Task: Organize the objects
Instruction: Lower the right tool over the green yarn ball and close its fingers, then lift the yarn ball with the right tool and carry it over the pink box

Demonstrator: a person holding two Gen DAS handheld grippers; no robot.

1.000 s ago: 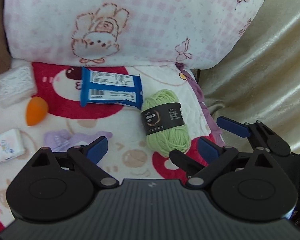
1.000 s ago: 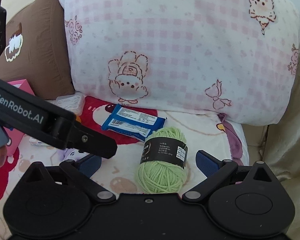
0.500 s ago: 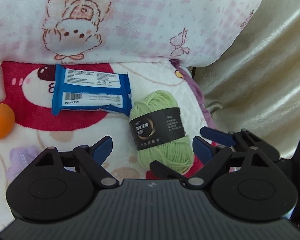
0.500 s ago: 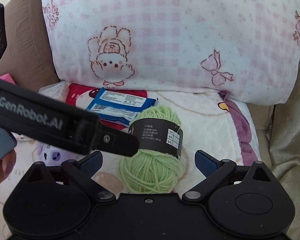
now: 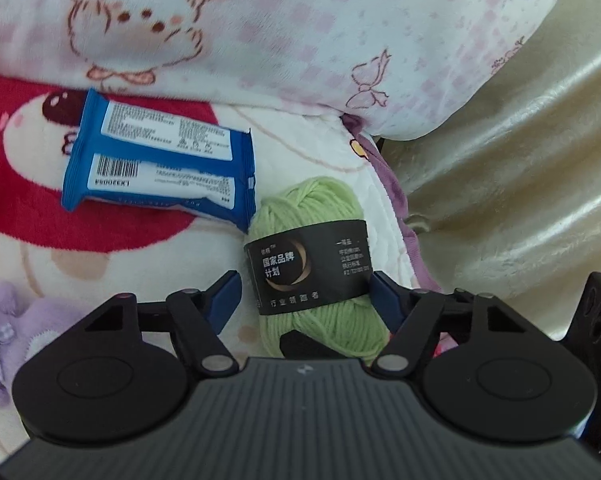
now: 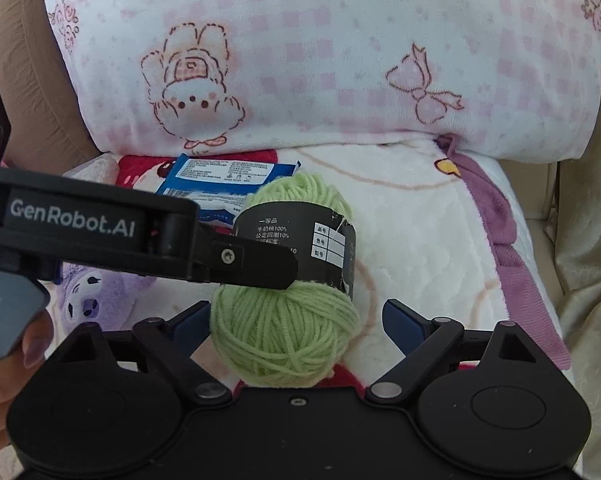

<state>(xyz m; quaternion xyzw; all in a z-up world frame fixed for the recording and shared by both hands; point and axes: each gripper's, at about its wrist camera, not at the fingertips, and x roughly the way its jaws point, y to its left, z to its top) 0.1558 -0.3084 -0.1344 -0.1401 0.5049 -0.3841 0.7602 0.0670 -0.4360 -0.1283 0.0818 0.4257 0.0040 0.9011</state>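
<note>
Left gripper [image 5: 305, 294]: jaws spread, blue pads flanking a soft green yarn skein [image 5: 314, 264] with glossy black paper band; right pad touching the band, left pad just clear. Right gripper [image 6: 296, 320]: jaws wide, the skein's rounded end between them. Crinkly blue foil packet [image 5: 160, 164] lies just beyond, on plush printed blanket [image 5: 112, 252].

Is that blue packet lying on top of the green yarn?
No. The blue packet lies flat on the blanket beside the yarn, only its corner near the ball.
</note>
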